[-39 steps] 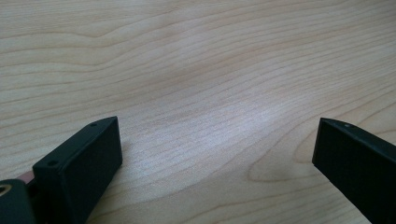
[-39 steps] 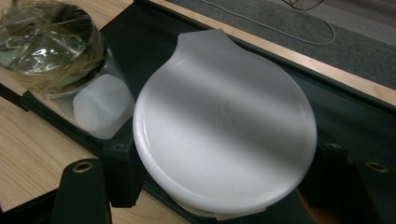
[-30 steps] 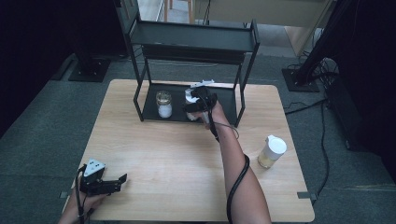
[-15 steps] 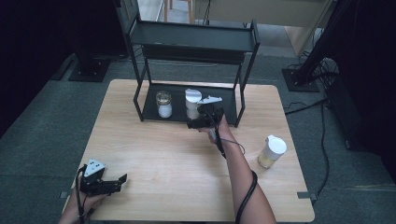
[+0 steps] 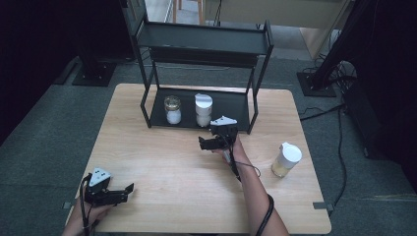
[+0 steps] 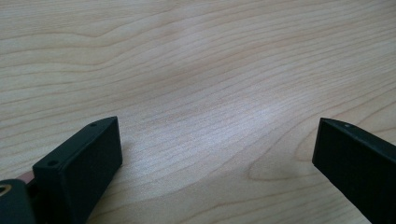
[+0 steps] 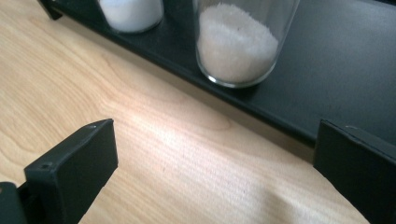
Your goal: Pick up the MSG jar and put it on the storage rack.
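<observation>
Two glass jars stand on the lower shelf (image 5: pixel 231 105) of a black rack: a white-lidded one (image 5: pixel 203 109) and, to its left, a gold-rimmed one (image 5: pixel 172 109), both with white grains. My right gripper (image 5: pixel 205 143) hovers over the table just in front of the shelf. Its jaws have just been opening and are now open with nothing between them. In the right gripper view the white-lidded jar's base (image 7: pixel 238 42) stands close ahead on the shelf (image 7: pixel 327 84), the other jar (image 7: pixel 130 11) beside it. My left gripper (image 5: pixel 125 191) rests open at the near left corner, over bare wood (image 6: pixel 215 93).
A third jar (image 5: pixel 286 160) with a white lid and yellowish contents stands on the table at the right. The rack's upper shelf (image 5: pixel 204 42) overhangs the two jars. The wooden table (image 5: pixel 167 162) spreads between the two grippers.
The right gripper has let go of the white-lidded jar on the lower shelf and drawn back toward me and down. The left gripper has kept still.
</observation>
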Demonstrator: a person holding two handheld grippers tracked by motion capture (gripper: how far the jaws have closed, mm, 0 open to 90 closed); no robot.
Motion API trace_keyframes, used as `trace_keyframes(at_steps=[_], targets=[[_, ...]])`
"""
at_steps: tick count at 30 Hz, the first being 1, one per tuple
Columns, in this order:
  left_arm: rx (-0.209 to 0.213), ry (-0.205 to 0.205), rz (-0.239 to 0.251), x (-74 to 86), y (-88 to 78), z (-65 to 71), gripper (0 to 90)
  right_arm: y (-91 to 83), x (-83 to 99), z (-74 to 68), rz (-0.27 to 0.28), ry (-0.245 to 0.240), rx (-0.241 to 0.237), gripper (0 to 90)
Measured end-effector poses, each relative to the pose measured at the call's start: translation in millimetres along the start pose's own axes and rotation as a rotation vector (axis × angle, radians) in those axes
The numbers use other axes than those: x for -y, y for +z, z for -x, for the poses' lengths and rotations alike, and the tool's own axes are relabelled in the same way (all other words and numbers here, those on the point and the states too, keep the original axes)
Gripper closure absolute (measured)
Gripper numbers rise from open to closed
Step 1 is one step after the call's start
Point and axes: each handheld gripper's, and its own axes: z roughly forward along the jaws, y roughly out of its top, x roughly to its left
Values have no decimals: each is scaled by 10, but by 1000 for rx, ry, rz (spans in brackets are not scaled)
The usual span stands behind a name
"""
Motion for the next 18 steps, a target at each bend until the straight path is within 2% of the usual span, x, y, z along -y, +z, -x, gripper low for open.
trace_keyframes(at_steps=[8,18], targets=[[-2,3,-3,-1,-1,1,16,-54,173,-57,19,-38,-4,19],[-1,10,-4,-1,1,6,17,-84,353,-68,14,-23,-6,21]])
